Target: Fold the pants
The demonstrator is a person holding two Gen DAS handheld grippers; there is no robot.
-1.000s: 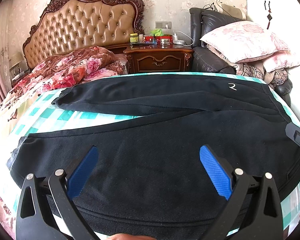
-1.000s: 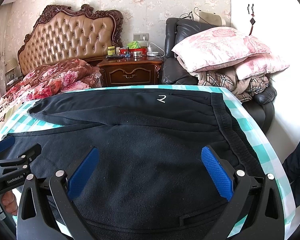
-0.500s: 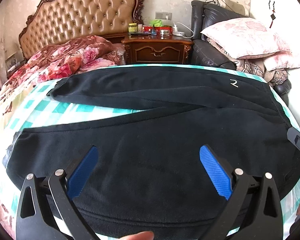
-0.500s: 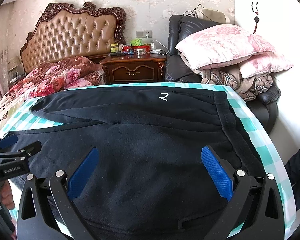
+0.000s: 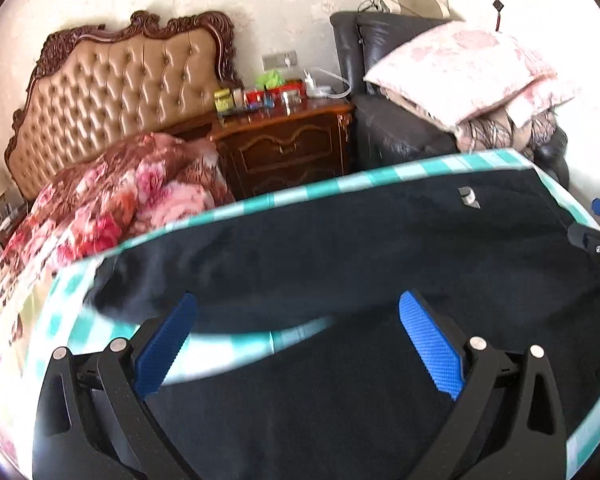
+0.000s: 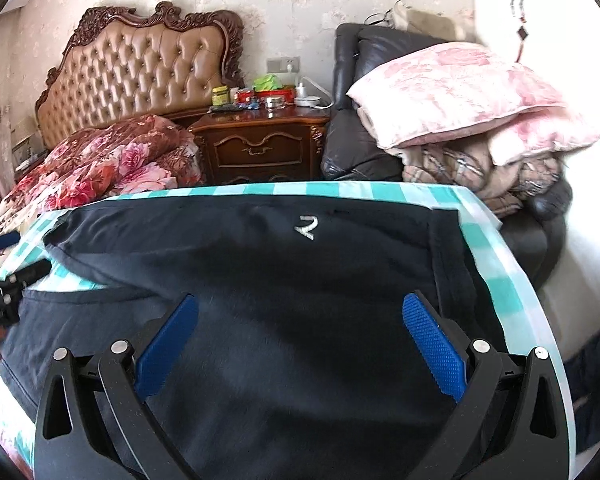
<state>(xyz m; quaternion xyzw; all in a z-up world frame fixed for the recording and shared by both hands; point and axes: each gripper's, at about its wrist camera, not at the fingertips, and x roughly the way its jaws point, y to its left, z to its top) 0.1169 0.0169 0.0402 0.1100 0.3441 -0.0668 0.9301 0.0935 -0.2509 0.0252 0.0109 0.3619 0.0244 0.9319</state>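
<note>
The black pants (image 6: 284,280) lie spread flat on a bench covered with a teal-and-white checked cloth (image 6: 496,264), waistband toward 3 o'clock and both legs running toward 9 o'clock. A small white logo (image 6: 307,227), shaped like a "2" or "Z", sits on the far leg near the waist. The right gripper (image 6: 300,344) hovers over the seat area, its blue-padded fingers (image 6: 434,346) spread wide and holding nothing. The left gripper (image 5: 298,344) hangs over the near leg, its fingers (image 5: 166,344) likewise wide apart and empty. In the right wrist view, white lettering on the left gripper's body at 9 o'clock is too blurred to read.
</note>
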